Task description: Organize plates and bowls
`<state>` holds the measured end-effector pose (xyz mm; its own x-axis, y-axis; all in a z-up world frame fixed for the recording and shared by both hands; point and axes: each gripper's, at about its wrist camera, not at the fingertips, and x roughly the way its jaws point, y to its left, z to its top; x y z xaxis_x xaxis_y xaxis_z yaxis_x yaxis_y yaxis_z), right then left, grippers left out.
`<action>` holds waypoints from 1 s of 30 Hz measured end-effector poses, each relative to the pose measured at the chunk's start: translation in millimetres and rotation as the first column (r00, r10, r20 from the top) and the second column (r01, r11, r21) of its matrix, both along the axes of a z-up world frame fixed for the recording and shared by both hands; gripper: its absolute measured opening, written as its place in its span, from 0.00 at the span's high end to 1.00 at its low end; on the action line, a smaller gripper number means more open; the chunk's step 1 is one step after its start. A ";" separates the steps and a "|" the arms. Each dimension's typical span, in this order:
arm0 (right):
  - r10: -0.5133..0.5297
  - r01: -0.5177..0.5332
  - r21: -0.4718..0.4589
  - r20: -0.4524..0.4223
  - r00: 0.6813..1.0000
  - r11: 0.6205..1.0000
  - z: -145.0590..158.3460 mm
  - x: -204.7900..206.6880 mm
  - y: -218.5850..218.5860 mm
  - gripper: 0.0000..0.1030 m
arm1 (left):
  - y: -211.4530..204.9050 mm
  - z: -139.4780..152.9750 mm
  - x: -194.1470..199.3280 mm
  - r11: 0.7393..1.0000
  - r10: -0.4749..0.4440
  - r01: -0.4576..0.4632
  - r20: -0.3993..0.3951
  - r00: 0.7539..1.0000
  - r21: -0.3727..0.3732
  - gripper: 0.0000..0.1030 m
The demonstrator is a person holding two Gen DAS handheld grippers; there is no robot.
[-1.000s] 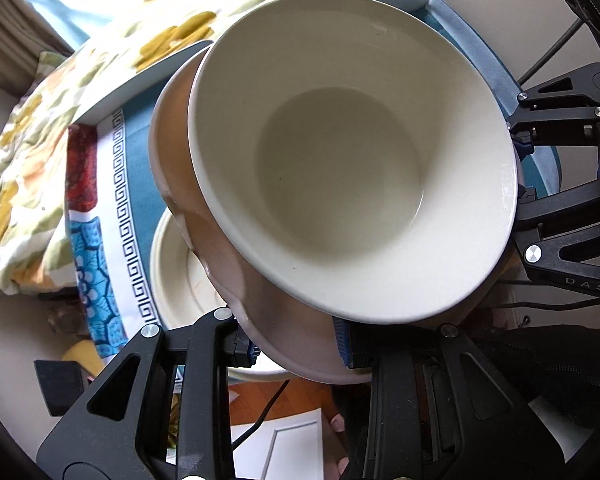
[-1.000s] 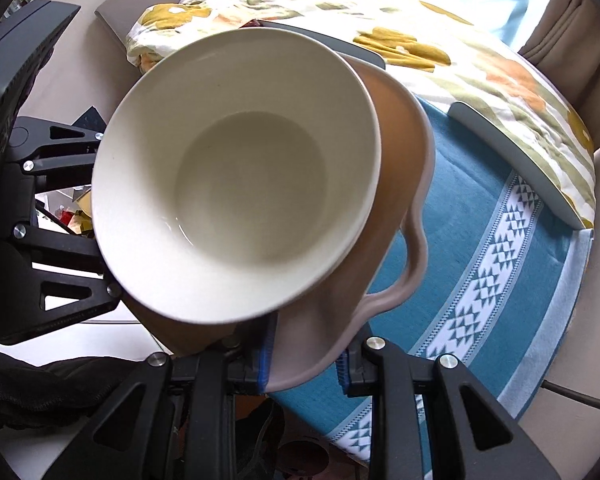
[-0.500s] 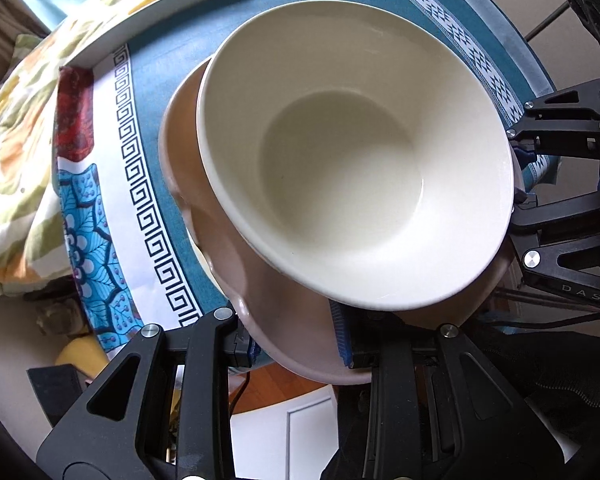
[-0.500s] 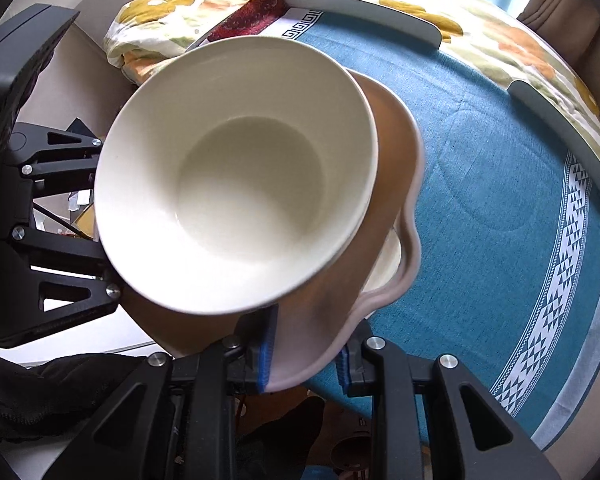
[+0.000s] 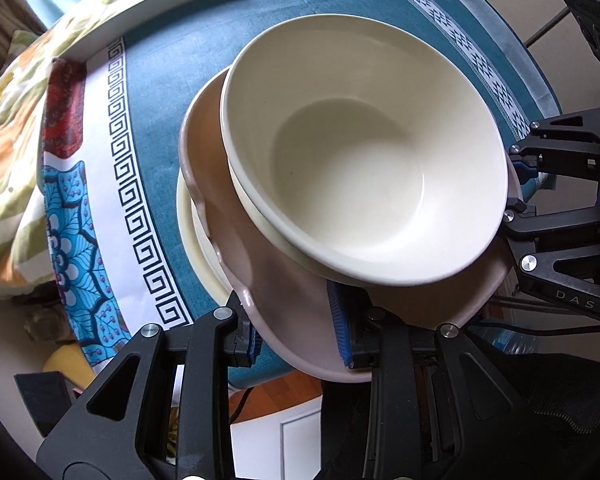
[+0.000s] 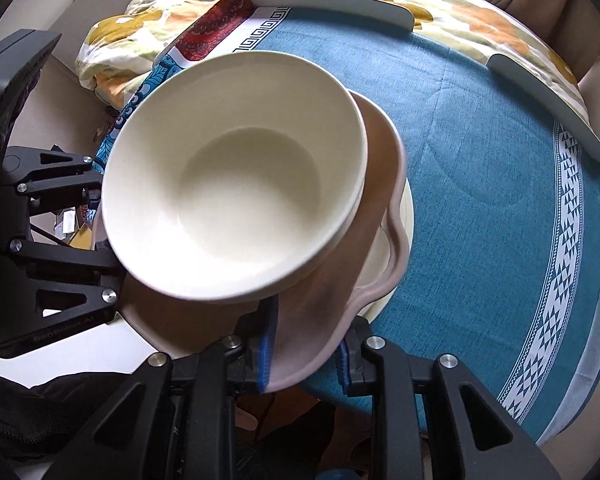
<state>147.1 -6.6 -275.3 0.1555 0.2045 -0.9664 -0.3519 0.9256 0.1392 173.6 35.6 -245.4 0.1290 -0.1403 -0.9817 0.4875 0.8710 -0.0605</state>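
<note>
Both tools, left tool (image 5: 296, 334) and right tool (image 6: 305, 354), clamp opposite edges of the pink plate (image 5: 292, 300) carrying the bowl (image 5: 363, 160), directly over the cream plate (image 5: 190, 240) on the table (image 6: 479, 160).

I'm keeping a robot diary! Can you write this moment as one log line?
left claw: gripping pink plate | right claw: gripping same plate | white bowl: riding on plate | below: cream plate, blue tablecloth
</note>
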 end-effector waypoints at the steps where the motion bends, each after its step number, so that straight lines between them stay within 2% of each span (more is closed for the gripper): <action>1: -0.007 0.007 0.002 0.004 1.000 1.000 -0.7 0.2 -1.6 0.77 | 0.2 -0.1 0.6 1.000 0.007 -0.007 0.003 1.000 0.000 0.76; 8: -0.031 0.031 0.011 0.020 0.999 0.999 -0.8 -2.5 -3.7 0.77 | 1.9 -1.9 3.3 1.000 0.025 -0.025 0.001 1.000 0.001 0.76; 15: -0.040 0.040 -0.006 0.009 0.999 0.999 0.3 -1.2 -1.0 0.77 | 2.7 7.2 9.3 0.999 0.015 -0.014 -0.027 1.000 0.039 0.75; 21: -0.062 0.062 -0.005 -0.020 0.998 0.998 -0.2 1.6 -1.0 0.77 | -0.2 17.3 4.2 0.994 -0.023 0.023 -0.001 1.000 0.111 0.75; 24: -0.084 0.083 -0.020 -0.024 0.996 0.996 4.6 0.8 -2.3 0.77 | 1.1 20.1 1.9 0.993 -0.023 0.024 -0.007 1.000 0.113 0.75; 26: -0.090 0.090 -0.036 -0.007 0.996 0.995 11.0 -0.9 -3.0 0.75 | 3.0 24.3 1.5 0.994 -0.019 0.019 -0.008 1.000 0.106 0.74; 30: -0.117 0.117 -0.034 0.000 0.993 0.993 19.6 -4.3 -7.2 0.64 | 1.2 28.4 -1.1 0.993 -0.017 0.018 -0.012 1.000 0.113 0.72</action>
<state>142.7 -13.8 -255.7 0.1750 0.1521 -0.9727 -0.2406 0.9646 0.1076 172.5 36.8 -217.0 0.1165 -0.0305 -0.9927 0.5023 0.8641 0.0324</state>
